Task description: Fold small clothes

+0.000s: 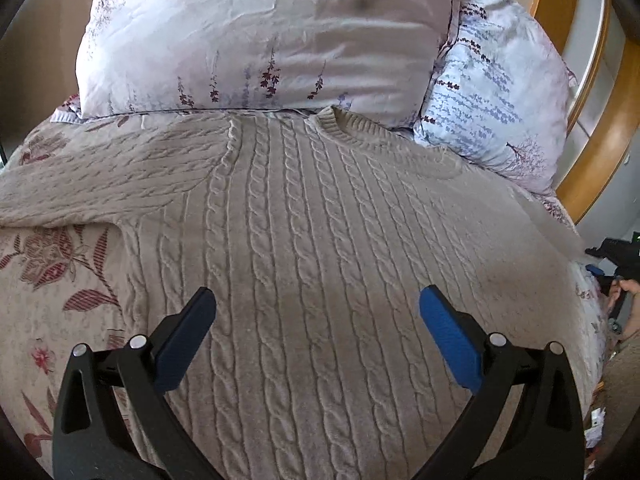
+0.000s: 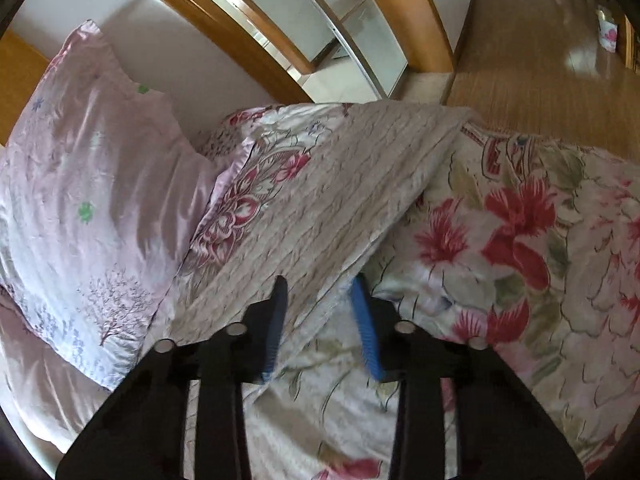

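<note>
Beige cable-knit sweater (image 1: 304, 216) lies flat on the flowered bedspread (image 1: 48, 288), neck toward the pillows (image 1: 256, 32); one sleeve runs out to the left in the left wrist view, the other sleeve (image 2: 360, 184) stretches away across the bedspread in the right wrist view.

Left gripper (image 1: 318, 300) hangs over the lower body of the sweater, fingers spread wide, nothing between them; whether the tips touch the knit I cannot tell.

Right gripper (image 2: 320, 292) sits at the near end of the other sleeve, fingers part way apart with the sleeve edge lying between them; they do not look pressed onto the cloth, so I read it as not yet gripping (the far finger is partly hidden by the knit).

Risks, as I judge them: the right fingers may close on the bedspread along with the sleeve, since the two lie flush; a thin pinch on loose knit may slip out mid-fold; lifting the sleeve with the body unpinned may drag the whole sweater askew; the thick cables may bunch and leave a crooked fold line.
</note>
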### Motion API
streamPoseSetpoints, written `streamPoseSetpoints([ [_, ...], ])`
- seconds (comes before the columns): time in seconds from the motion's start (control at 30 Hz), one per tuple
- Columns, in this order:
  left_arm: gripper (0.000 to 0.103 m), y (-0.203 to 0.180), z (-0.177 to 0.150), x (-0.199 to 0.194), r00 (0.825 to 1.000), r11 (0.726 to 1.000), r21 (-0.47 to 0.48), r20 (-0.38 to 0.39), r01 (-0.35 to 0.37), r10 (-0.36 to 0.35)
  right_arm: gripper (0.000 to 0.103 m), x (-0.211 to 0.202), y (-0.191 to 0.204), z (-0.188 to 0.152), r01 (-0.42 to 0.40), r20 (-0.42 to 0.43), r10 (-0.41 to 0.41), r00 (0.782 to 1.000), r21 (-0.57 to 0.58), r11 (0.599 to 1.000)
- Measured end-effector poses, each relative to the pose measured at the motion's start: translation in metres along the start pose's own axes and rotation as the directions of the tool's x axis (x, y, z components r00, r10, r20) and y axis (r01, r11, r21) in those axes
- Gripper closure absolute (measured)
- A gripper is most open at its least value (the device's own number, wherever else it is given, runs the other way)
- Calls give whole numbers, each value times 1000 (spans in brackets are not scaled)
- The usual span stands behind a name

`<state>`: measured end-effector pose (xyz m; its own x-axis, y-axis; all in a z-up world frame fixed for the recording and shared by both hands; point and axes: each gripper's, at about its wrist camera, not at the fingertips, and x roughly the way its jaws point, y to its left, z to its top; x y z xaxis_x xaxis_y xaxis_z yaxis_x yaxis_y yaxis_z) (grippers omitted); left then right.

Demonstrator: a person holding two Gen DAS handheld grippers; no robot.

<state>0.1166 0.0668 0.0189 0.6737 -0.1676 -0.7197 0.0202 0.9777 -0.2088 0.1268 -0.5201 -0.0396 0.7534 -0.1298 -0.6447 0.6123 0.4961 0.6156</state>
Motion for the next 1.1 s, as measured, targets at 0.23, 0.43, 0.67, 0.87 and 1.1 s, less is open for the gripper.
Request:
streamPoseSetpoints([
  [0.23,2,9,1,3,999,996,-77,6,53,-53,93,-7,14,-3,26,75,-17,997,-120,992],
  [0.43,2,10,2,-2,998,995,-79,30,65,-63,94,-47,72,-17,-38,182,106,977,-341,939],
  [0.67,2,10,2,-7,998,995,-90,56,40,-35,94,-66,164,-94,-212,51,311,949,-626,750],
  [0.87,2,9,0,-15,997,998,-67,74,19,-14,94,-20,205,-181,-303,-200,234,951,-740,601],
  [1.1,2,4,6,-35,996,1000,-7,92,15,-14,82,7,198,-204,-352,-322,165,932,-702,619],
])
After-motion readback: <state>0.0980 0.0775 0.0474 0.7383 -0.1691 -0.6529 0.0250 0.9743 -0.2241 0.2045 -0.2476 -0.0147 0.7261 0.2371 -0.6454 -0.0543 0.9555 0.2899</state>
